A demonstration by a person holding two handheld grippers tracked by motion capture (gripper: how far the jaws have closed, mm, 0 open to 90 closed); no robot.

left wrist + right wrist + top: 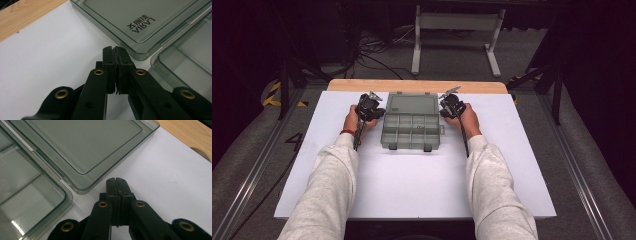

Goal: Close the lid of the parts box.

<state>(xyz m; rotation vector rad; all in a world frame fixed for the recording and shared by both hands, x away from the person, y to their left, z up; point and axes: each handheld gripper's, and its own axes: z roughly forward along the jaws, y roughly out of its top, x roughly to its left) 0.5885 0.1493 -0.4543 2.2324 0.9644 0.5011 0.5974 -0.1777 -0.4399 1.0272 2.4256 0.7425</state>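
Translucent grey plastic compartment box (pixel 412 127) lies open on white desk (pixel 412 185), lid (pixel 412 103) folded flat on far side, divided tray nearer person. Box sits between both grippers.

Left gripper (pixel 115 48): jaws pressed together, nothing between them, tips just beside lid corner, over bare desk. Lid carries "LARIA" print.

Right gripper (pixel 117 179): jaws closed flat on each other, empty, tips just beside opposite lid corner.

Light wood board edge (pixel 417 85) beyond both grippers, under white sheet.
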